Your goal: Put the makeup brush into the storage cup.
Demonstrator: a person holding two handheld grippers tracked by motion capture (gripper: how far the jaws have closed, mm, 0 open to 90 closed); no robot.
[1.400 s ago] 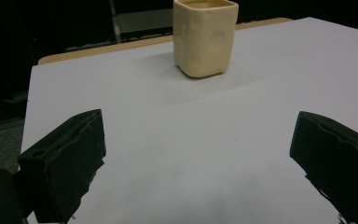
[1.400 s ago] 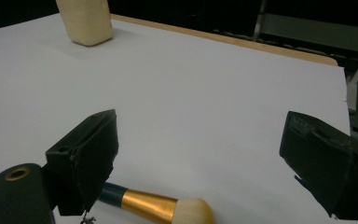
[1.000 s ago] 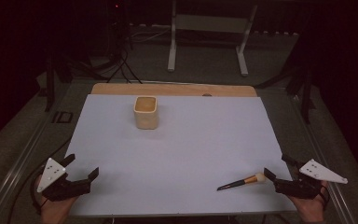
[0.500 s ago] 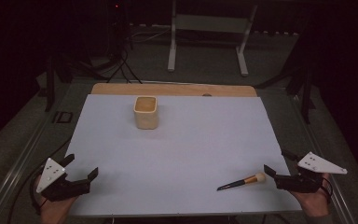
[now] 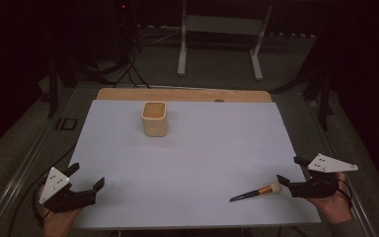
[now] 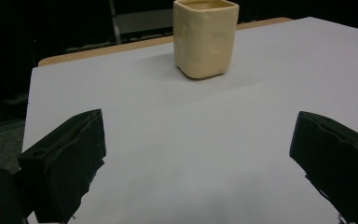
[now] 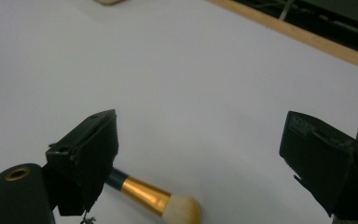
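Observation:
A make-up brush (image 5: 256,191) with a dark handle, gold ferrule and pale bristles lies on the white sheet (image 5: 202,148) near the front right. My right gripper (image 5: 287,169) stands open just right of its bristles. In the right gripper view, the brush (image 7: 158,196) lies by the left jaw, below the gap of the right gripper (image 7: 198,135), untouched. A cream square cup (image 5: 154,118) stands upright toward the back. My left gripper (image 5: 88,176) rests open at the front left corner. In the left gripper view, the cup (image 6: 206,37) is far ahead of the open left gripper (image 6: 198,126).
The sheet covers a wooden board whose far edge (image 5: 182,95) shows behind the cup. A metal stand (image 5: 219,34) and cables (image 5: 128,69) sit on the dark floor beyond the table. A small dark object (image 5: 66,123) lies left of the sheet.
My right gripper has risen a little, its grey plate now higher. The brush, the cup and the left gripper have stayed in place.

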